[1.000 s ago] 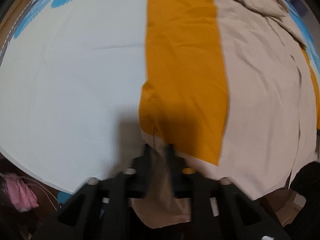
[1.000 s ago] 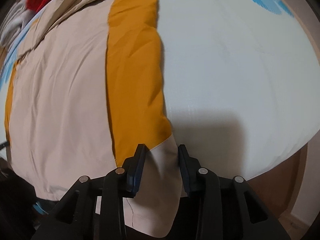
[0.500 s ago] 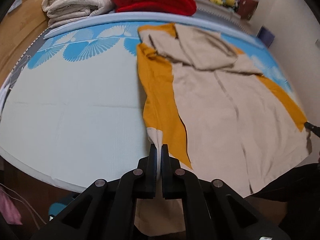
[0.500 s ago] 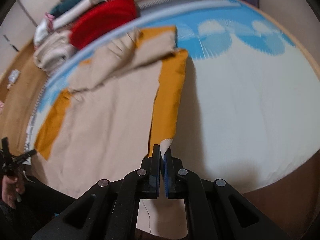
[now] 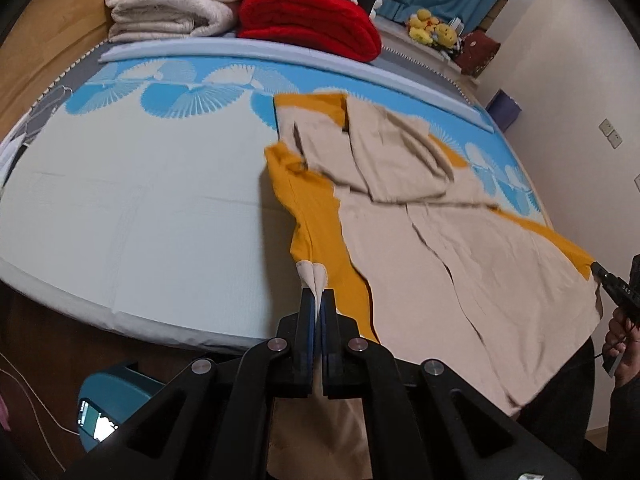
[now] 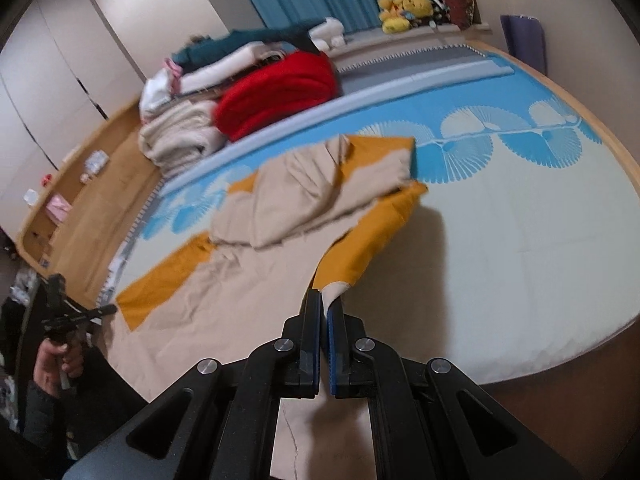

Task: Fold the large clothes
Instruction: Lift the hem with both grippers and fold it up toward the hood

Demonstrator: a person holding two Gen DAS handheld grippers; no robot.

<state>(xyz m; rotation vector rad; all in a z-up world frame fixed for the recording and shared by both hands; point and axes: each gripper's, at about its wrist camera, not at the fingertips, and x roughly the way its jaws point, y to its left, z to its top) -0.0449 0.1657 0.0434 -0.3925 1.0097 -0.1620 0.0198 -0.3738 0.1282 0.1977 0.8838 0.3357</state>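
Note:
A large beige and mustard-yellow garment lies spread on the bed, its far part bunched in folds; it also shows in the right wrist view. My left gripper is shut on the garment's near left corner, lifted above the bed. My right gripper is shut on the near right corner. The right gripper also shows at the edge of the left wrist view, and the left gripper shows in the right wrist view. Loose cloth hangs below both sets of fingers.
The bed has a pale cover with blue fan prints. Folded cream blankets and a red blanket are stacked at the far end. Plush toys sit by blue curtains. A teal object stands on the floor.
Both grippers closed on the garment's corners and rose and drew back from the bed, lifting the near hem. The views now take in the whole bed and room.

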